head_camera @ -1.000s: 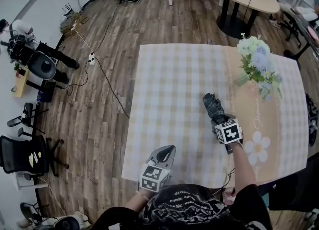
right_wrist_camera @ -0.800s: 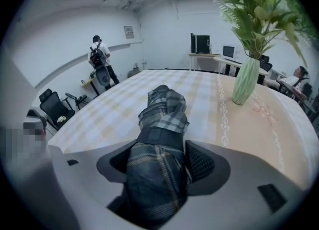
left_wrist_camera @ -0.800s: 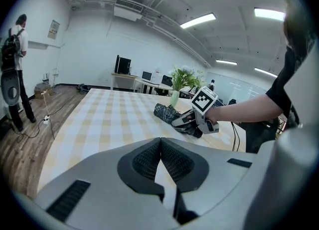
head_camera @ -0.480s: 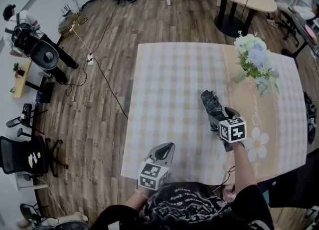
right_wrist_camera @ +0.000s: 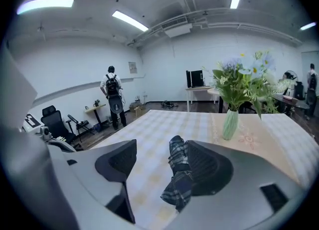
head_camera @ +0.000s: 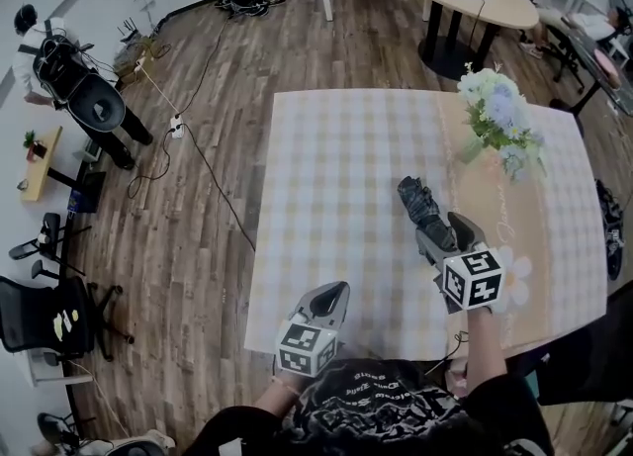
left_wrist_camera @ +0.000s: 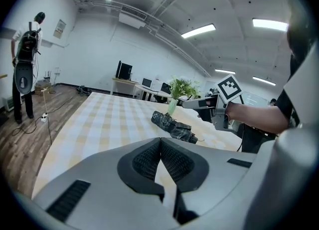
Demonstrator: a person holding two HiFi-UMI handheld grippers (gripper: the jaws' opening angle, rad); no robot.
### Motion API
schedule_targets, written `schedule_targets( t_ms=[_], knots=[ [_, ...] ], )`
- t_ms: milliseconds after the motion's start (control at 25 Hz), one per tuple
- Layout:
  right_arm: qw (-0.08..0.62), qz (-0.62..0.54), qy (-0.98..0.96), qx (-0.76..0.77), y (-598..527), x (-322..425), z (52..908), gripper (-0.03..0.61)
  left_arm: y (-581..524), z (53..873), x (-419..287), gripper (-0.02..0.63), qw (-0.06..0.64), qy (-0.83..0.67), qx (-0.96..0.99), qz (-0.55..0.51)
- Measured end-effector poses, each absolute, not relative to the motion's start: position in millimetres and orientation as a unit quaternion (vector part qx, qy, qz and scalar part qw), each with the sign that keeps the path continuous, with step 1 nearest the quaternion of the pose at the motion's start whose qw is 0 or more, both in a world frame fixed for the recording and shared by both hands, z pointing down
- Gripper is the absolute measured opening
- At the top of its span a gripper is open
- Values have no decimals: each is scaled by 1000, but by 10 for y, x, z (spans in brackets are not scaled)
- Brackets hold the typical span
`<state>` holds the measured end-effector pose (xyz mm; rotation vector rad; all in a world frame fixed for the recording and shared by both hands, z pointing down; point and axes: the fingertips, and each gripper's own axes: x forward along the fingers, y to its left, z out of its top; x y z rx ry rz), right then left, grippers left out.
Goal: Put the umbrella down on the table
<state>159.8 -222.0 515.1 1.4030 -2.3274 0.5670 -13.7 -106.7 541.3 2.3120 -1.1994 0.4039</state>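
Right gripper (head_camera: 447, 233) released, jaws wide but narrowing, clear of umbrella (head_camera: 419, 203). Lying flat on table (head_camera: 336, 167), framed between jaws, just below.

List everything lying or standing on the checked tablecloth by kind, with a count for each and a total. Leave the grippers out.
umbrella: 1
vase of flowers: 1
Total: 2
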Motion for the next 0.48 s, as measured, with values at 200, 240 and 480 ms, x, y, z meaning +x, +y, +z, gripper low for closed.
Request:
schedule_targets(
  t_ms=[200, 240, 480],
  knots=[
    [137, 149, -830, 520, -1867, 1552, 4887, 324, -968, 5361, -179, 18, 248, -441, 852, 136],
    [127, 140, -829, 526, -1781, 1550, 4867, 322, -950, 5346, -177, 18, 247, -439, 853, 134],
    [87, 139, -809, 564, -1304, 1566, 4966, 322, -863, 5279, -123, 18, 233, -426, 865, 129]
  ],
)
